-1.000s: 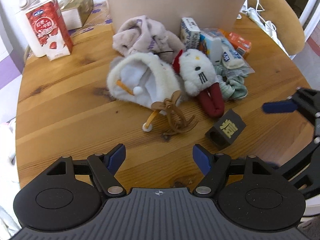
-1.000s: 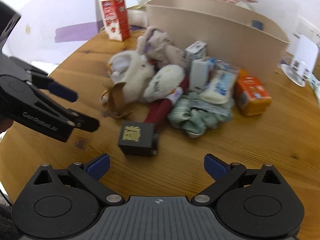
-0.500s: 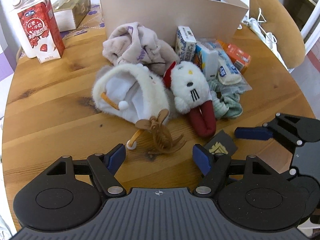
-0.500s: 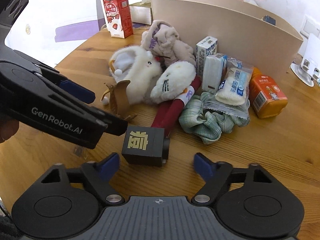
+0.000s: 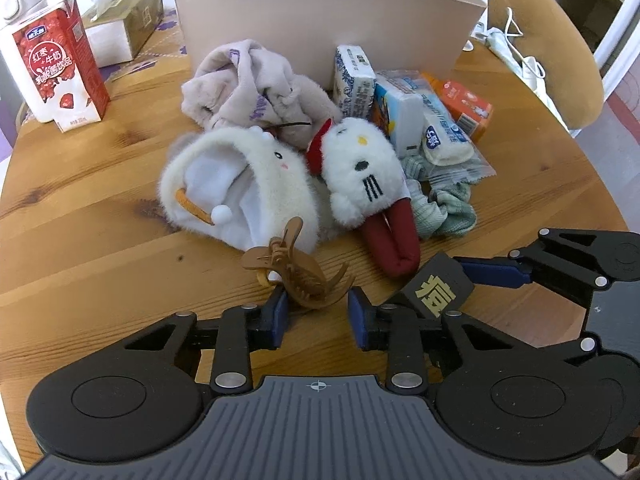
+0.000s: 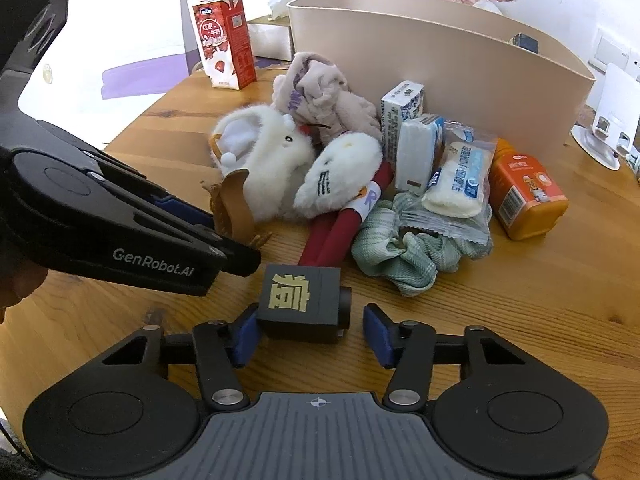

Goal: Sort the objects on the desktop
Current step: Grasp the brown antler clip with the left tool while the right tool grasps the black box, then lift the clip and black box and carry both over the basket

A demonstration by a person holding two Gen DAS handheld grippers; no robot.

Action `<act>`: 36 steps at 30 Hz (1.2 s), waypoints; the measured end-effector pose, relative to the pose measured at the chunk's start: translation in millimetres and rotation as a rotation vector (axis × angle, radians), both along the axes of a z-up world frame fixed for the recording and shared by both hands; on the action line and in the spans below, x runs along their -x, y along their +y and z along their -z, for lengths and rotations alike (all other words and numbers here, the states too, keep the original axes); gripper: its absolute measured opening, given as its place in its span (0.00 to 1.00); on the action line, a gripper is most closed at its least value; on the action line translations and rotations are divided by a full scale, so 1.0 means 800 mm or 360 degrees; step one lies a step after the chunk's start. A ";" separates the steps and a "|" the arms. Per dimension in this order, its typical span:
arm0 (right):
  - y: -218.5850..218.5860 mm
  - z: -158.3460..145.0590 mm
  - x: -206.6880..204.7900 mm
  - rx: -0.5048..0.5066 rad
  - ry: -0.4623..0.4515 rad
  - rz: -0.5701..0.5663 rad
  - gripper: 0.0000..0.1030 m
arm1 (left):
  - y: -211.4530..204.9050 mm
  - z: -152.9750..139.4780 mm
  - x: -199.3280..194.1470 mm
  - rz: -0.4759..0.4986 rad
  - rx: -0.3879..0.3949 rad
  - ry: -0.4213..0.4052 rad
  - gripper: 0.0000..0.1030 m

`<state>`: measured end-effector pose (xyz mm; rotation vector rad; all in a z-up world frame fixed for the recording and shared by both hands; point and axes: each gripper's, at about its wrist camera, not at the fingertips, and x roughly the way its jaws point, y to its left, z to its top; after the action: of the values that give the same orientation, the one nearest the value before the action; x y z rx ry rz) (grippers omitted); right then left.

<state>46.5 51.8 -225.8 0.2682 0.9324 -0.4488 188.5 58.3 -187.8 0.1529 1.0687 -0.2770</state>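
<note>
We see left tongs point(image 5: 316, 318) closing around the brown hair claw point(image 5: 298, 276) on the desk point(image 5: 100, 240), pads not yet pressing. Right tongs point(image 6: 310, 334) closing on the black cube point(image 6: 300, 304): left pad touches, right pad still apart. Plush pile just behind both.

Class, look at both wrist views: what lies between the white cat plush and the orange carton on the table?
Between the white cat plush and the orange carton lie a white-and-blue pack, a clear-wrapped snack and a green scrunchie; the right wrist view shows it best.
</note>
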 end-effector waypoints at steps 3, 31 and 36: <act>-0.002 0.001 -0.001 0.0012 -0.0001 0.0000 0.54 | 0.001 0.000 -0.001 -0.0007 0.0013 0.0008 0.31; -0.048 -0.042 0.064 0.0047 -0.0014 0.0017 0.41 | -0.030 -0.049 0.036 0.0221 0.0043 -0.0092 0.31; -0.059 -0.063 0.073 0.0076 -0.0045 0.0011 0.41 | -0.043 -0.069 0.038 0.0284 0.0048 -0.0159 0.31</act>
<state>-12.2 4.9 -175.1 0.2337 0.8919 -0.4719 158.3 23.7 -133.0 0.2332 0.9525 -0.4417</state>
